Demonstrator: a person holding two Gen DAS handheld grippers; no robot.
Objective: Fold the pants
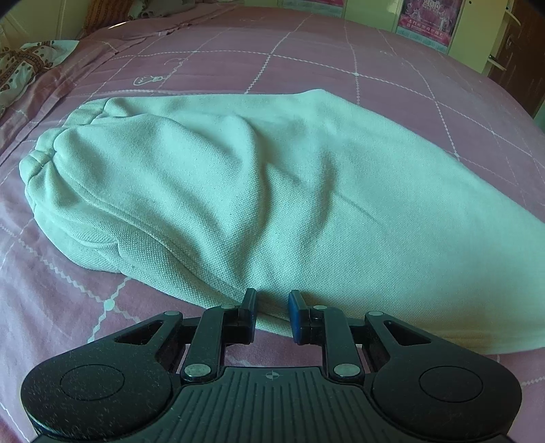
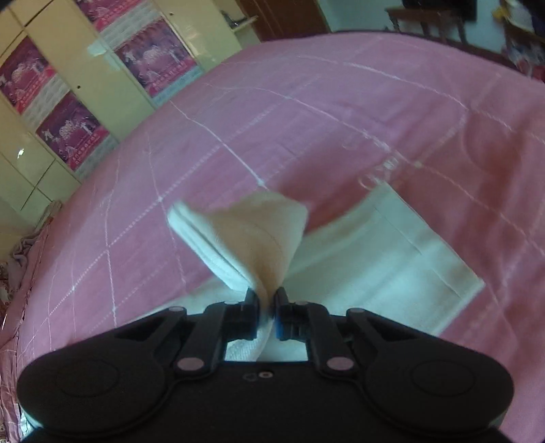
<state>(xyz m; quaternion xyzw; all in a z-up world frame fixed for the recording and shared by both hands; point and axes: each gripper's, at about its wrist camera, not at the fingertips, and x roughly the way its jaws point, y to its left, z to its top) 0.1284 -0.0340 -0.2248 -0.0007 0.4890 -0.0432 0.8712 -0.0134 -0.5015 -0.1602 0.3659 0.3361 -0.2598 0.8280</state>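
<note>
Pale mint-green pants lie folded lengthwise on the pink bedspread, the gathered waistband at the left and the legs running off to the right. My left gripper is open, its fingers low at the near edge of the fabric, with cloth lying between them. My right gripper is shut on a bunched end of the pants and holds it lifted above the bed. The rest of the pants lies flat beyond it. The right wrist view is motion-blurred.
The pink bedspread with a white grid pattern covers the whole bed. A patterned pillow lies at the far left. A cream wardrobe with pink posters stands beyond the bed, and wooden furniture at the back.
</note>
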